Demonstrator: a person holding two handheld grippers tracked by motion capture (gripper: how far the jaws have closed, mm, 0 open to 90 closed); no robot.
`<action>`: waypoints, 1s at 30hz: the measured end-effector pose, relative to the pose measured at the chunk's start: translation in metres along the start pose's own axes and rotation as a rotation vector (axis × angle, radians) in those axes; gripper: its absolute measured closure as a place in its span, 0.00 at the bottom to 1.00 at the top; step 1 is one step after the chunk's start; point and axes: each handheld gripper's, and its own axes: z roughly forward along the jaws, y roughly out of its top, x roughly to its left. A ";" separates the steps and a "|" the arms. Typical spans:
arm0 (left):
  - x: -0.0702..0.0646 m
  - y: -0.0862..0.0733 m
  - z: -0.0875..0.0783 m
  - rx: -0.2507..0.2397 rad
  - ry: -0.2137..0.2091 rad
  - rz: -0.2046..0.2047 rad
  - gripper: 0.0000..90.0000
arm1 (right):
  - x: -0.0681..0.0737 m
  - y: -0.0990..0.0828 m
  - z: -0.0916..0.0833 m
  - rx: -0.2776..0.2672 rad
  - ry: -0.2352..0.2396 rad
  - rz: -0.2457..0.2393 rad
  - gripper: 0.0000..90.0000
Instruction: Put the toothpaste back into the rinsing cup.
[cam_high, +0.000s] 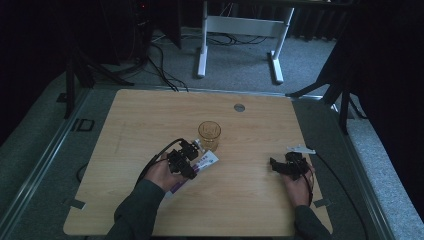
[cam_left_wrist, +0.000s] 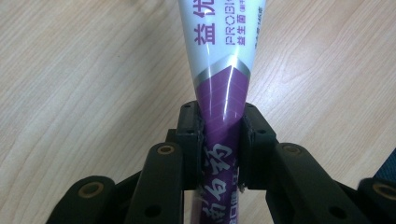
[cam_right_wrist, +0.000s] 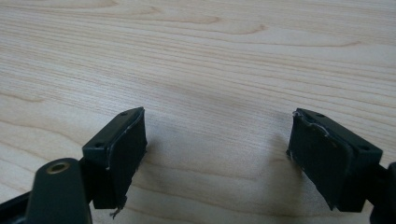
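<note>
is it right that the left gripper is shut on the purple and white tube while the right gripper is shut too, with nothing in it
Not quite: the right gripper is open, its jaws wide apart over bare table, as the right gripper view shows. The left gripper is indeed shut on the tube.

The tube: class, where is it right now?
In the high view the tube sits left of centre, clamped in the left gripper, just in front of the glass.

Wooden table (cam_high: 250, 200) bears a glass cup (cam_high: 209, 135)
</note>
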 end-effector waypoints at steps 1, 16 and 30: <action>0.000 0.000 -0.001 -0.003 0.000 -0.001 0.82 | 0.000 0.000 0.000 0.000 0.000 0.000 0.21; 0.002 0.000 -0.028 -0.122 0.026 -0.018 0.82 | 0.000 0.000 0.000 0.000 0.000 0.000 0.21; 0.008 0.003 -0.041 -0.227 0.066 -0.041 0.82 | 0.000 0.000 0.000 0.000 0.000 0.002 0.21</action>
